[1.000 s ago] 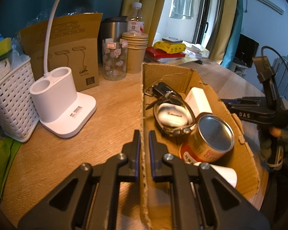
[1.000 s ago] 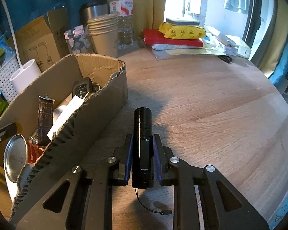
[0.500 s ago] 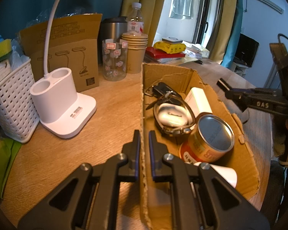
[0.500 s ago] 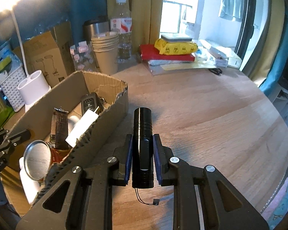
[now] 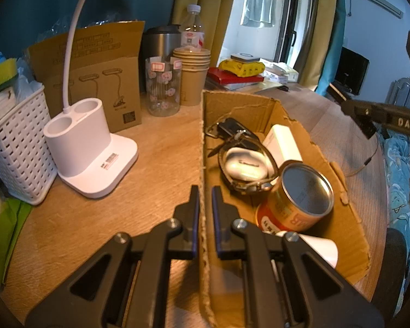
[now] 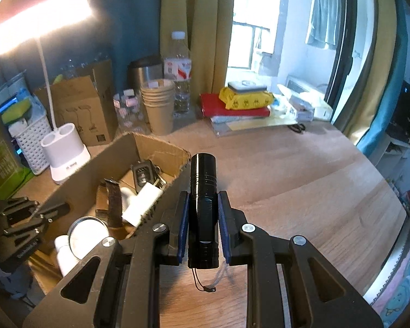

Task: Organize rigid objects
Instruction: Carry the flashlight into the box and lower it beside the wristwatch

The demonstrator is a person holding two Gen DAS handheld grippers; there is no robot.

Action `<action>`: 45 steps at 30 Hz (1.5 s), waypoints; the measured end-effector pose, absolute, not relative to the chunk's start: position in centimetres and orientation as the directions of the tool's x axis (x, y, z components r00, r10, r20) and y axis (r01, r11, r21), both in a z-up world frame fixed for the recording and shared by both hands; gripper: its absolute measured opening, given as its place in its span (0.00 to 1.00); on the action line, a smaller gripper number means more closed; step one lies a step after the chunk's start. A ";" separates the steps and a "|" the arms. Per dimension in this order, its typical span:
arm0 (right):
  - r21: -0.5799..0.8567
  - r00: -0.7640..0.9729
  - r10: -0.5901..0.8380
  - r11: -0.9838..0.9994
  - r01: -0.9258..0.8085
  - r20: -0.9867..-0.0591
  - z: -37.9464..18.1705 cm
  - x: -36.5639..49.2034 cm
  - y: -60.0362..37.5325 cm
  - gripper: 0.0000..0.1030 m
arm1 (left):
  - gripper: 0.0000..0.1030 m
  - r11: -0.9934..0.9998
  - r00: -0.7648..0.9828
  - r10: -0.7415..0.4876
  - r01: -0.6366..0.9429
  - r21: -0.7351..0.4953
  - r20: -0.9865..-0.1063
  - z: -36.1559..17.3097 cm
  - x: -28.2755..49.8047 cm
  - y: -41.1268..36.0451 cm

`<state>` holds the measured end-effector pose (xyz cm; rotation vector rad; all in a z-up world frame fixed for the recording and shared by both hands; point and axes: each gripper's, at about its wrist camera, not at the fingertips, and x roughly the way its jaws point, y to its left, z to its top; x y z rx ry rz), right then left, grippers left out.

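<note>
A white lamp base (image 5: 90,153), wicker basket (image 5: 16,142) and stacked paper cups (image 5: 192,73) stand on the wooden table (image 6: 300,180).

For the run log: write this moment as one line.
left gripper: shut on cardboard box wall | right gripper: shut on black flashlight, raised beside box | flashlight not yet in box

The left gripper (image 5: 205,213) sat at the bottom centre of its own frame, its blue-padded fingers (image 5: 194,216) drawn close together, one on each side of a cardboard box wall (image 5: 204,164). The right gripper (image 6: 203,213) filled the lower middle of its frame, clamped on a black flashlight (image 6: 203,191) that pointed forward between the pads.
</note>
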<state>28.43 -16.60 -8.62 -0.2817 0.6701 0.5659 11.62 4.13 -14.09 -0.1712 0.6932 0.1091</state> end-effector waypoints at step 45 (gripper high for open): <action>-0.052 0.522 0.526 0.670 -0.741 -0.671 -9.6 26.8 -6.0 0.21 | 0.09 0.980 0.763 0.038 -0.156 -0.127 -0.646 -14.2 11.8 4.5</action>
